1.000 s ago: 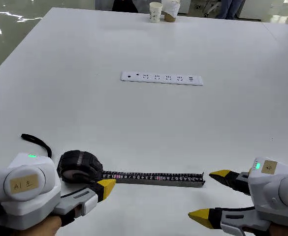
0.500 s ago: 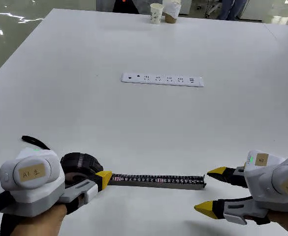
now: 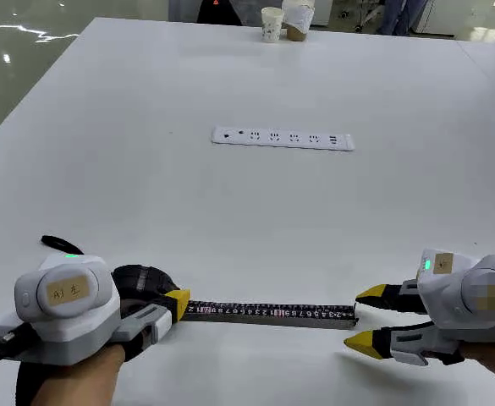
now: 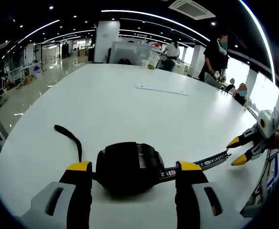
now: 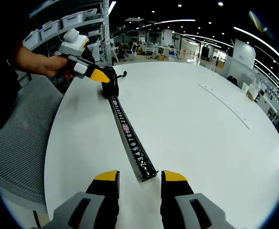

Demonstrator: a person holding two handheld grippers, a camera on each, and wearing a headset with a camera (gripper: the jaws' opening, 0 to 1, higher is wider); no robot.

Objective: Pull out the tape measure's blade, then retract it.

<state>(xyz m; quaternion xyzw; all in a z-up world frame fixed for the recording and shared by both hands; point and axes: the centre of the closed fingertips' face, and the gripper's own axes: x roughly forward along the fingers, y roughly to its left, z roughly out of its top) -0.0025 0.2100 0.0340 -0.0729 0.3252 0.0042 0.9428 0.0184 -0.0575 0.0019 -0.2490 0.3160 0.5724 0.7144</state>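
Tape measure case point(image 3: 145, 283) at left; left gripper point(image 4: 134, 166) spread astride it, unclamped. Blade point(image 3: 272, 312) extended flat, long axis left-to-right, hook toward right gripper point(image 3: 364, 318), jaws parted.

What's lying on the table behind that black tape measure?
A black strap curls on the table just behind the tape measure. Farther back lies a white power strip. Where the strap joins it is hidden by its body.
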